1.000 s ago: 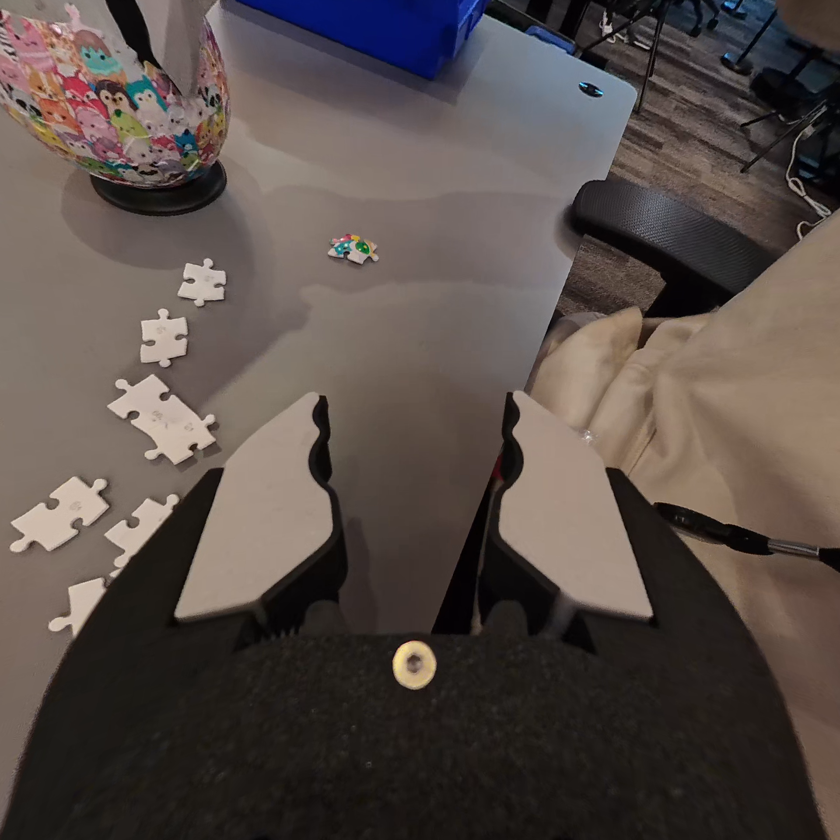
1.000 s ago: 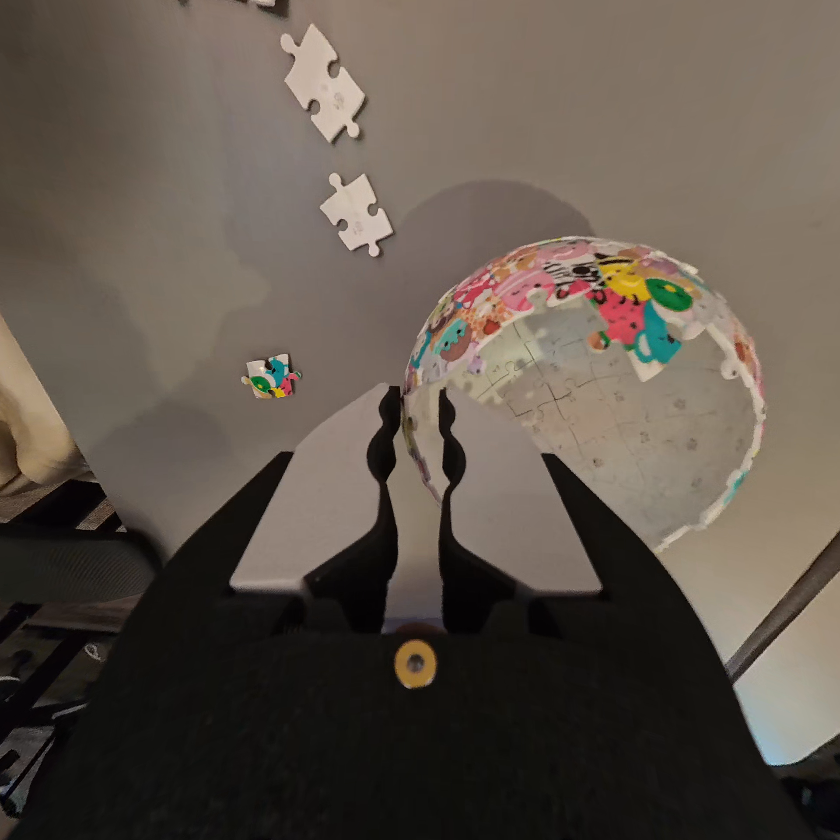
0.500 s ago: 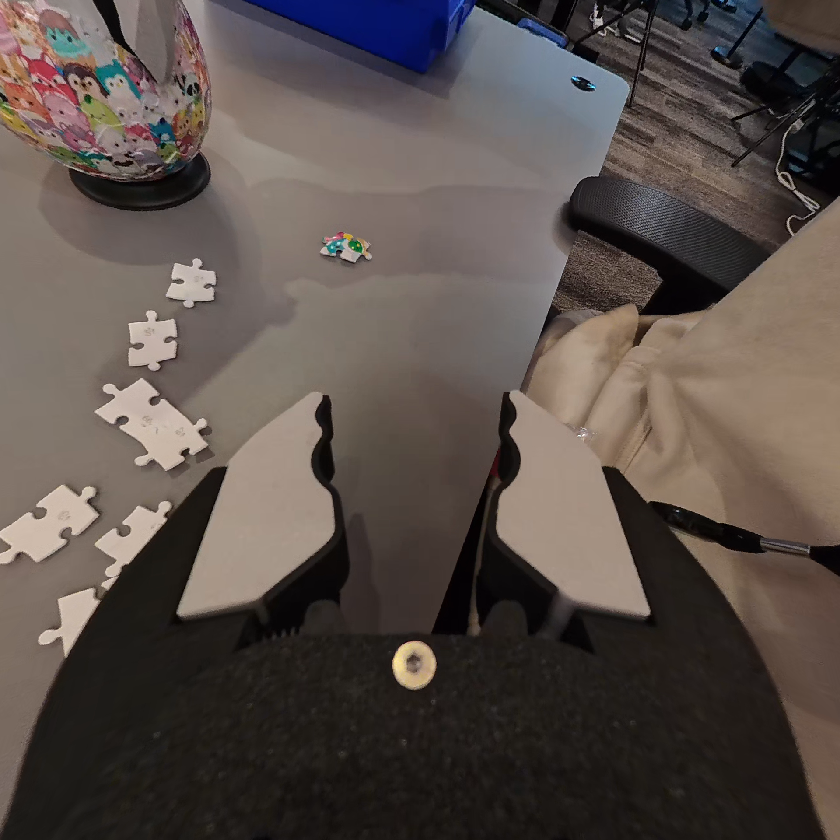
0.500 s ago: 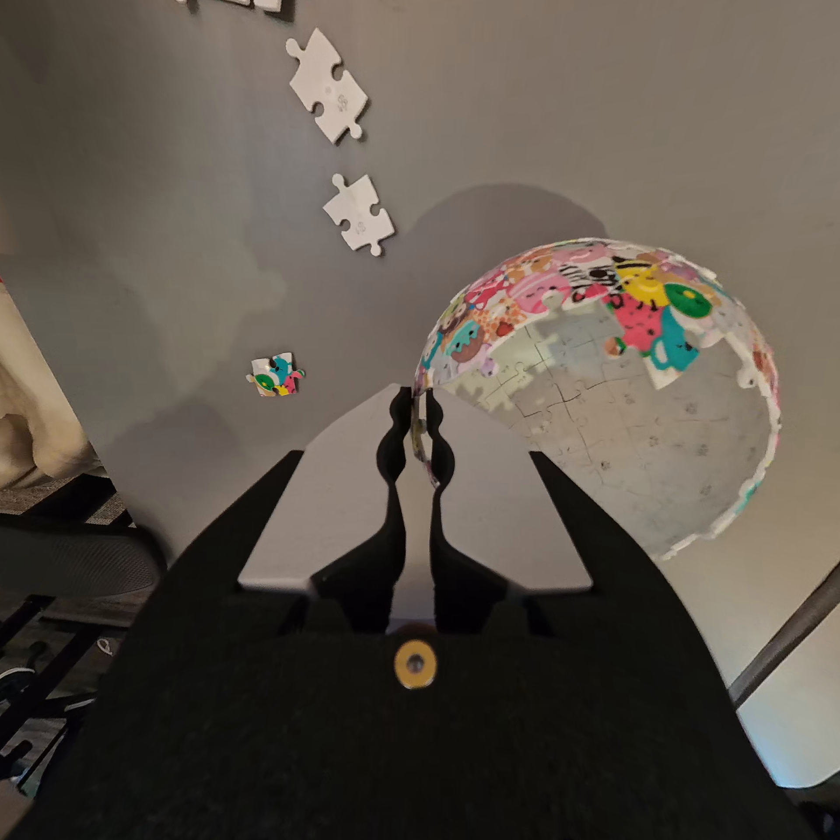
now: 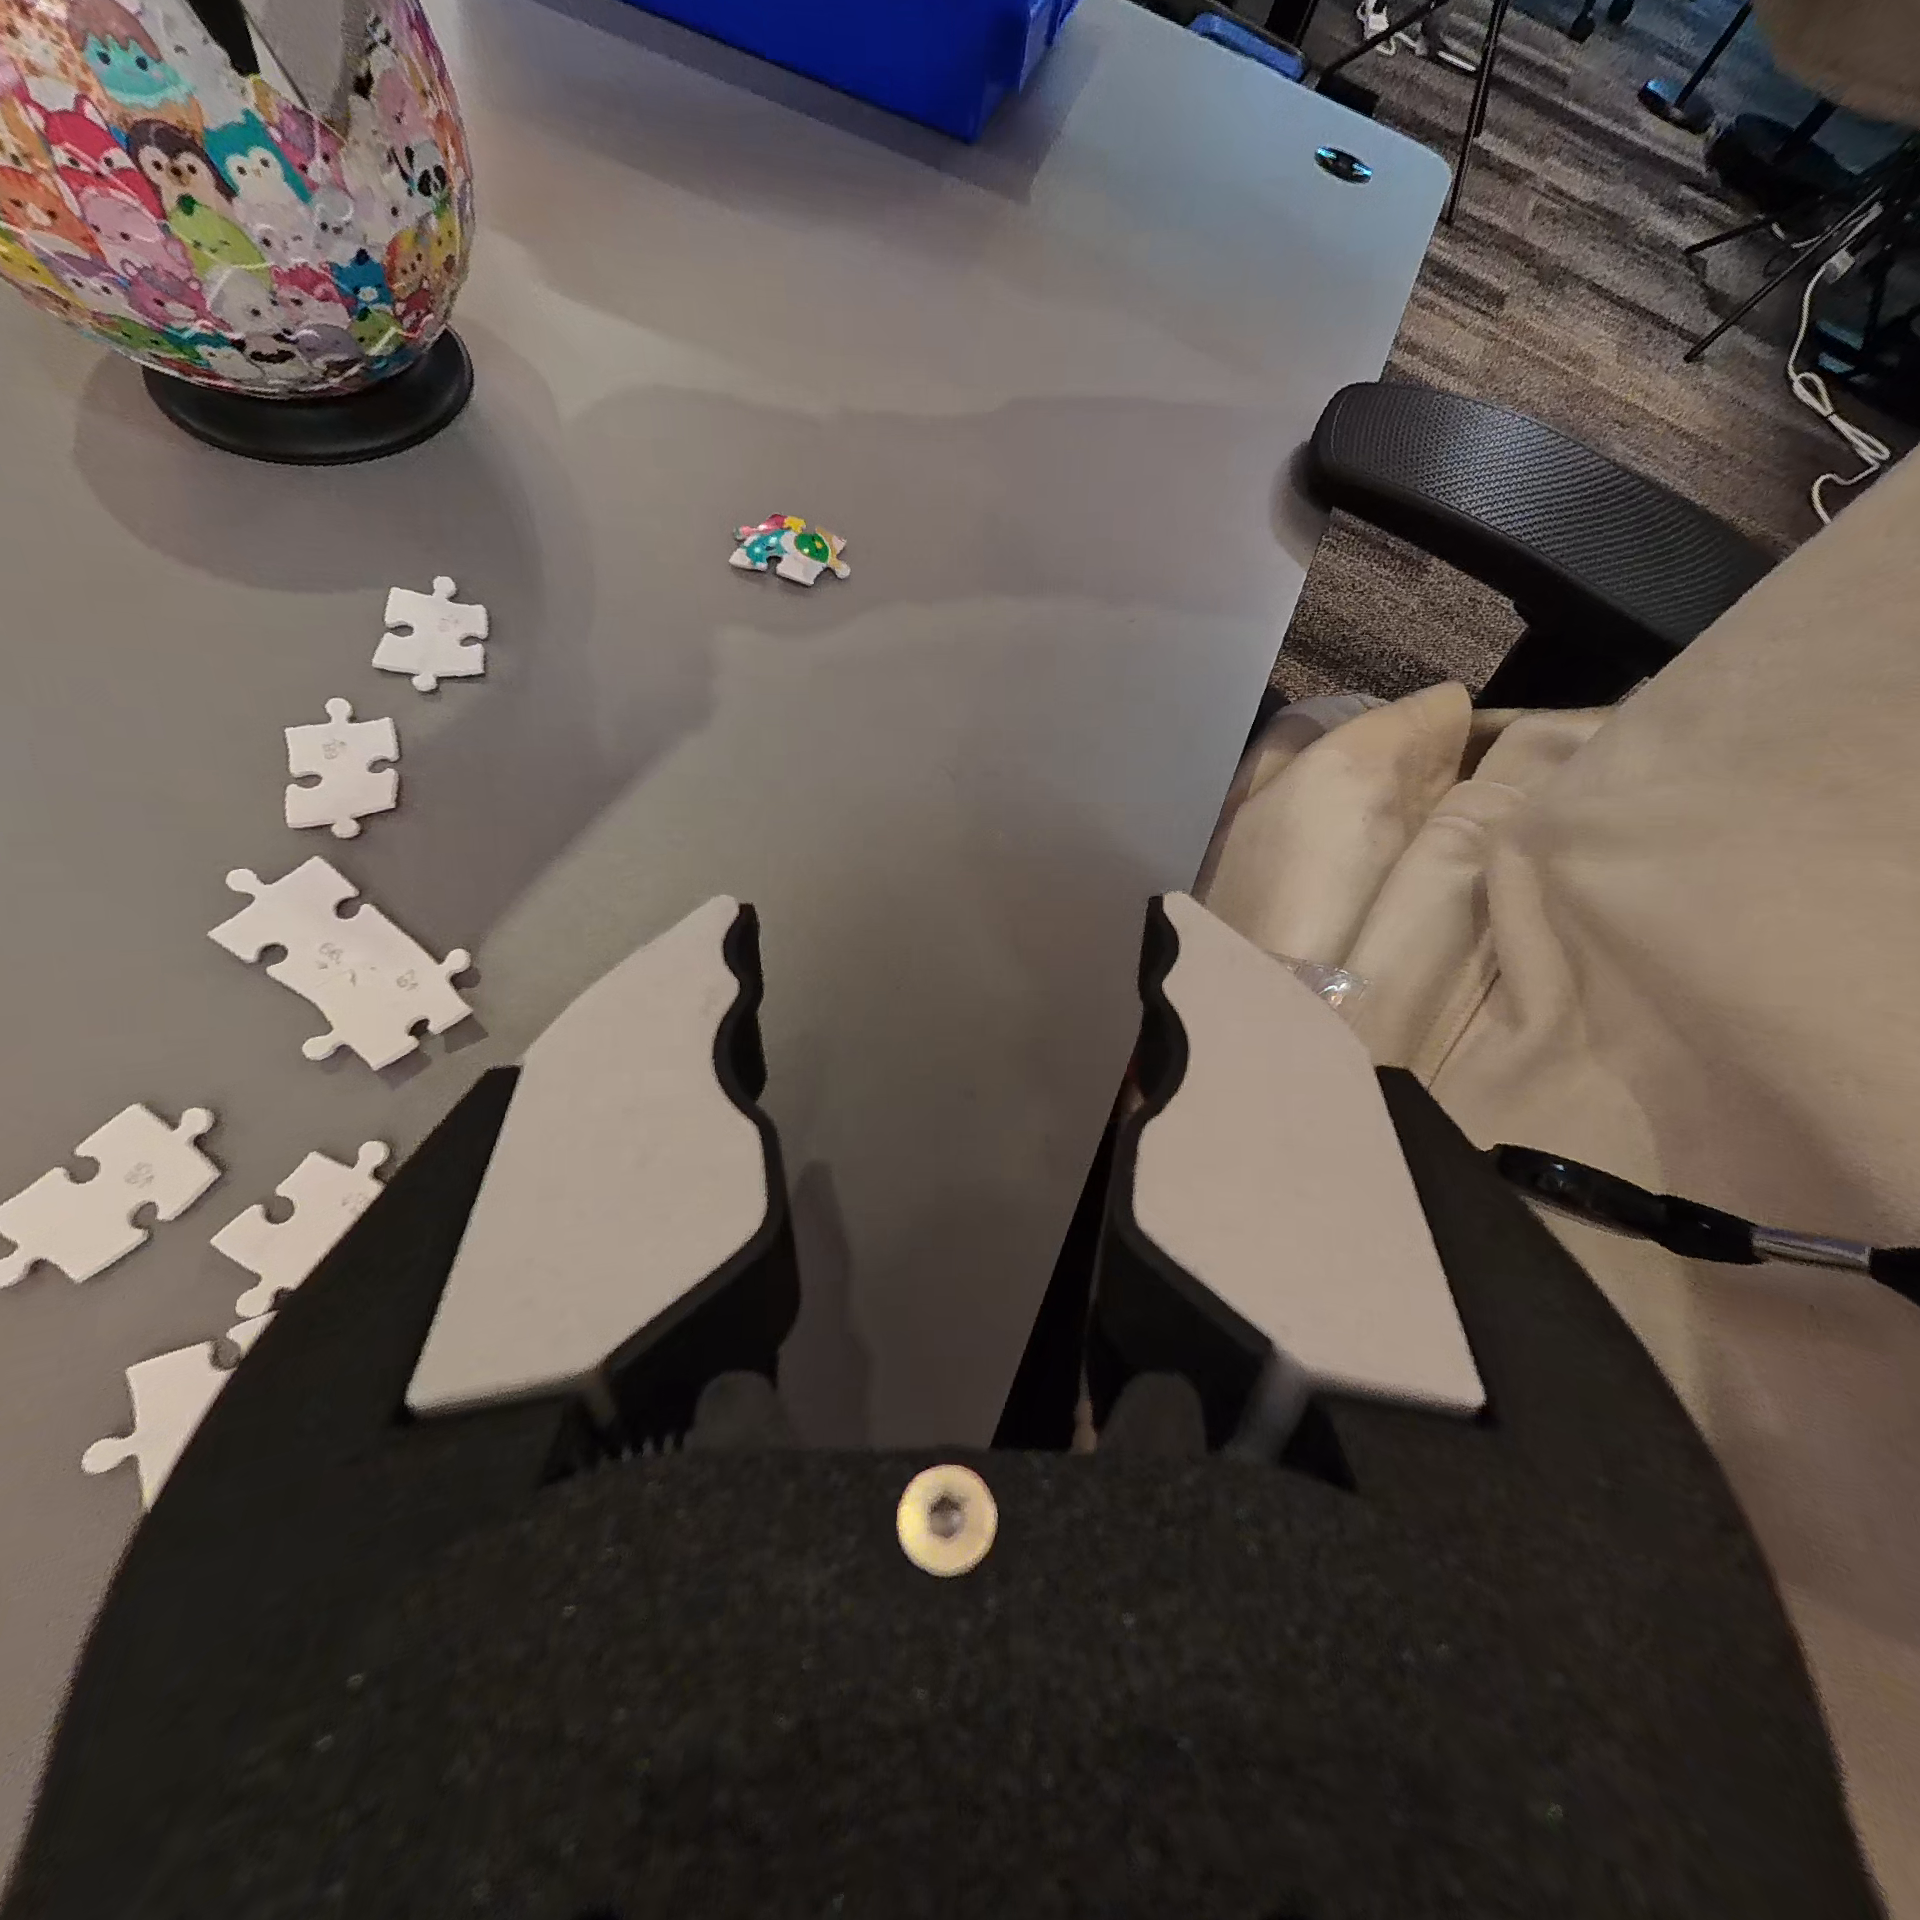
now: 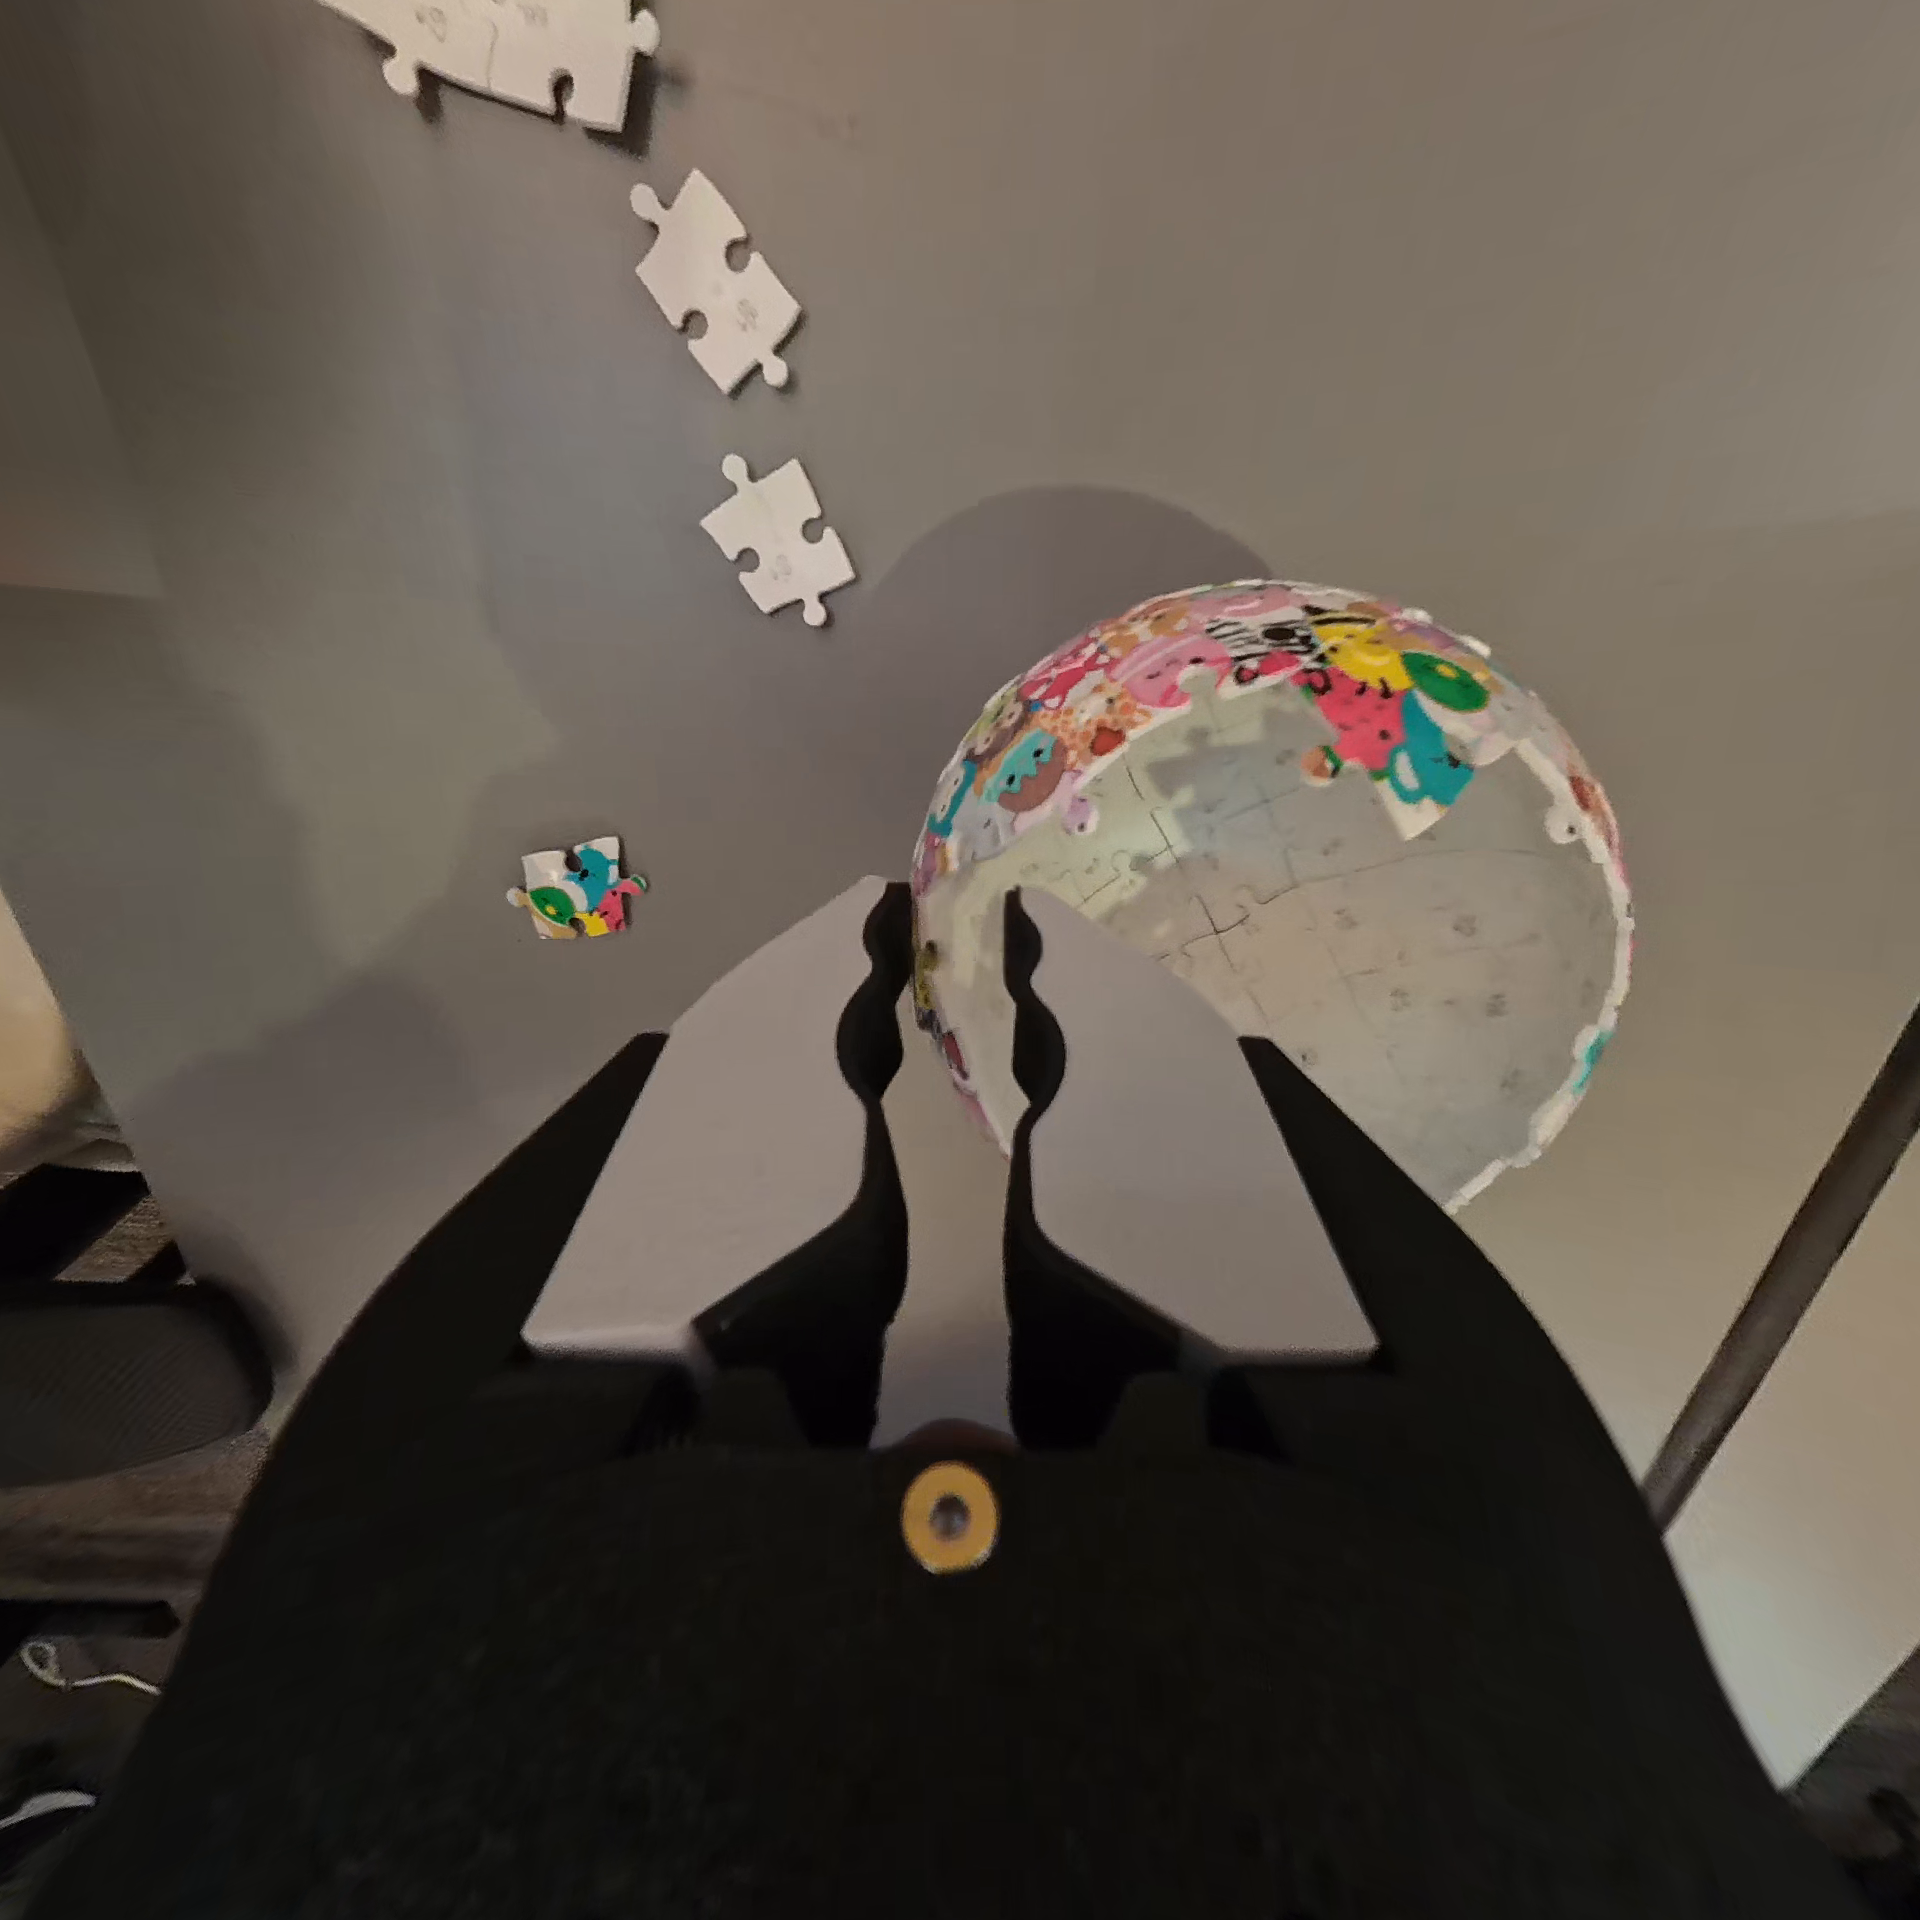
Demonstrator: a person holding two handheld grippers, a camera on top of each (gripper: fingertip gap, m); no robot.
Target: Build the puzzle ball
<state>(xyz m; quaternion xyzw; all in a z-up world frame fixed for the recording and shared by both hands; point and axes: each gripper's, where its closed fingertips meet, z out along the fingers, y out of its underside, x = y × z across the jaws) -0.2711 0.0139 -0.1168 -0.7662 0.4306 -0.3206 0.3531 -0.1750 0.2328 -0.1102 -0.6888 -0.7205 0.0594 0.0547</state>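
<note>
Currently my right gripper (image 6: pixel 951 914) straddles the open rim of the puzzle ball (image 6: pixel 1351 935): one finger outside the shell, one inside. There's a narrow gap between the jaws and the rim edge runs through it; I can't tell if they're actually pinching the shell or only close around it. The ball is partly built, with a large hole on top showing the white inner faces, and it sits on a black stand (image 5: pixel 312 400) on the grey table (image 5: pixel 935 364).

My left gripper (image 5: pixel 945 966) is spread wide and empty, hovering over the near table edge.

Loose stock: one coloured piece (image 5: pixel 790 549) face up, alone mid-table, well apart from the ball. A joined white pair (image 5: pixel 343 977) and several white face-down singles (image 5: pixel 431 636) trail along the left.

My read on the step: right steadies the ball, left goes for the next piece. The coloured one is the obvious candidate since its print is visible.

Next move needs a low, flat approach with the left; the piece lies flush on the table, so the fingers must catch its edges. Risk: it skids away instead of lifting.
</note>
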